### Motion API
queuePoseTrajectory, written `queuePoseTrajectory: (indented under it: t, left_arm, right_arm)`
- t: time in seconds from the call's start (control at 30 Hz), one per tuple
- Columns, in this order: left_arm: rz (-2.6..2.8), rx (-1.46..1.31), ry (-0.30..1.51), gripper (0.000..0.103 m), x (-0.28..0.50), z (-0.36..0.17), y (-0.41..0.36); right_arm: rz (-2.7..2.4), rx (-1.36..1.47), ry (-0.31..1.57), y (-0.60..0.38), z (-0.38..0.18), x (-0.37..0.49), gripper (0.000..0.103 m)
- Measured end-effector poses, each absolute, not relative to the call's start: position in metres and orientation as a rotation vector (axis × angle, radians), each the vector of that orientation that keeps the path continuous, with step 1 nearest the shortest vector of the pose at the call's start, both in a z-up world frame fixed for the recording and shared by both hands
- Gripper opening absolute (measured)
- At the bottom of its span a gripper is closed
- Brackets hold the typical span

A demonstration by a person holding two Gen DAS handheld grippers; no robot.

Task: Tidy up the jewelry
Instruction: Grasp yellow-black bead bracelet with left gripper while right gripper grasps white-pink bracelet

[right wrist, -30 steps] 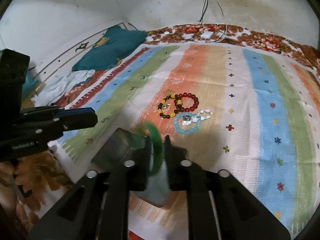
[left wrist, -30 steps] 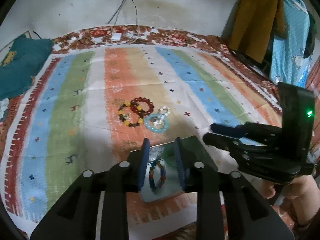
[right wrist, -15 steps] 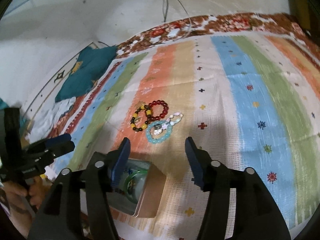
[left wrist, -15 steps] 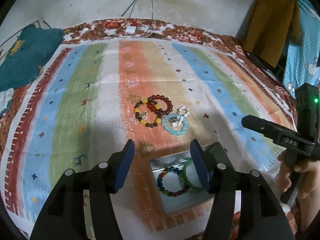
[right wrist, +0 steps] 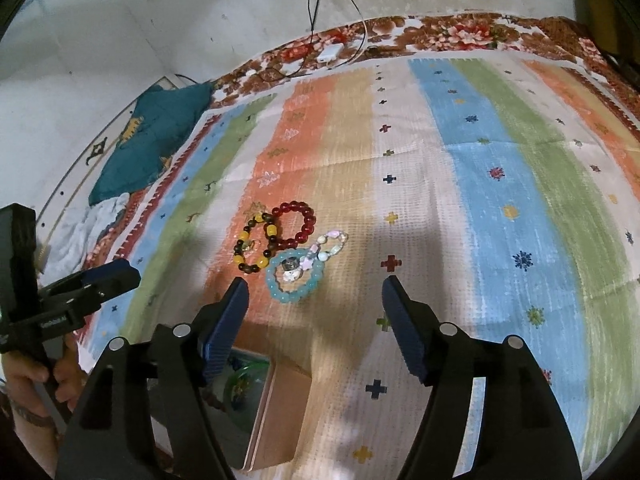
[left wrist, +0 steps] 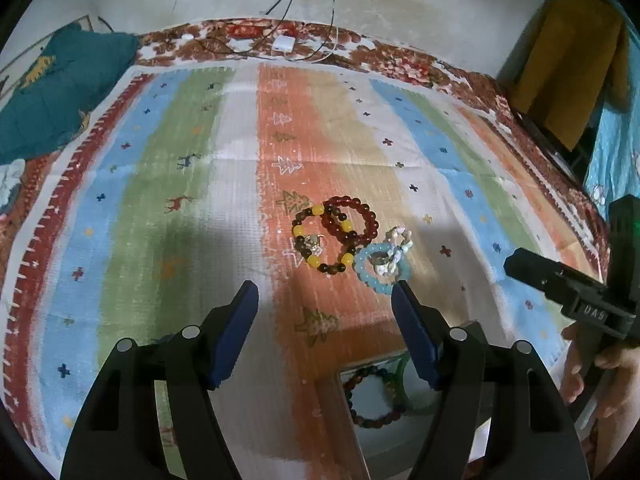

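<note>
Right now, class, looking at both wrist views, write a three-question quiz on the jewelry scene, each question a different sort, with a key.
1. True or false: the left gripper holds a bracelet.
2. Which bracelet lies nearest the box? A) red bead bracelet B) light blue bead bracelet C) brown and yellow bead bracelet
3. Fill in: inside the box, beside the multicolour bead bracelet, lies a ____ bangle.

Key: 1 false; 2 B; 3 green.

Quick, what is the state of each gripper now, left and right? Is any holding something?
Left gripper: open, jaws have just been opening, nothing between them.
Right gripper: open, jaws have just been opening, nothing between them.
</note>
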State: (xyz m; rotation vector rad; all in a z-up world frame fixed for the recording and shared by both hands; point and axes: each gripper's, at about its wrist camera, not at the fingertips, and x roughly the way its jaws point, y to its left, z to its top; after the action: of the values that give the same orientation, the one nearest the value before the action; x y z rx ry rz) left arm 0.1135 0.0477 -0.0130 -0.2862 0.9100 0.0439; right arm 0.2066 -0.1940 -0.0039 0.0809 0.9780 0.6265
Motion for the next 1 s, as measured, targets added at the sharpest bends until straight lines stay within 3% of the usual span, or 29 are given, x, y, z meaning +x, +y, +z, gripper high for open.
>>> queuePoseTrajectory:
  t: [1.0]
  left_arm:
    - [0.009,-0.383,1.069,0.071,0.208,-0.074,0.086]
  right_arm:
    - [0.608,0.032,1.128,-0.150,-0.052,0.271,0.074]
